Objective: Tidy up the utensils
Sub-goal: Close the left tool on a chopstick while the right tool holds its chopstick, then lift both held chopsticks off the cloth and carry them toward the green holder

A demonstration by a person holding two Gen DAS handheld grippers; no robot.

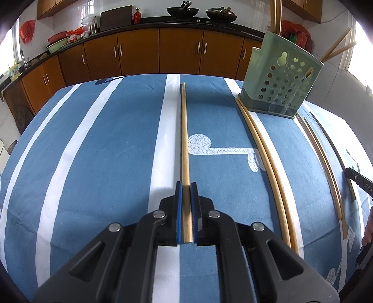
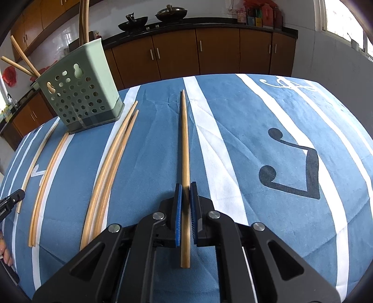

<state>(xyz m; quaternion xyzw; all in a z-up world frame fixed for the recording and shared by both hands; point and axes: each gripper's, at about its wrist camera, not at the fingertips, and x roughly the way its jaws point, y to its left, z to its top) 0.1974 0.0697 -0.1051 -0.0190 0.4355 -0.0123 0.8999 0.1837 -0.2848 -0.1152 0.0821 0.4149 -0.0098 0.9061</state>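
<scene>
A green perforated utensil holder (image 1: pixel 281 86) stands at the far side of the table; it shows at left in the right wrist view (image 2: pixel 81 95), with several chopsticks standing in it. My left gripper (image 1: pixel 186 186) is shut on a pair of bamboo chopsticks (image 1: pixel 184 135) that point away along the cloth. My right gripper (image 2: pixel 186 186) is shut on another pair of chopsticks (image 2: pixel 184 144). More chopstick pairs (image 1: pixel 265 158) lie on the cloth between the two grippers; they also show in the right wrist view (image 2: pixel 112 163). The right gripper's tip (image 1: pixel 359 180) shows at the left view's right edge.
The table is covered by a blue cloth (image 1: pixel 105 151) with white stripes and music notes. Brown kitchen cabinets (image 1: pixel 139 51) and a counter with woks (image 1: pixel 183 10) run behind the table. The left gripper's tip (image 2: pixel 11 198) shows at the right view's left edge.
</scene>
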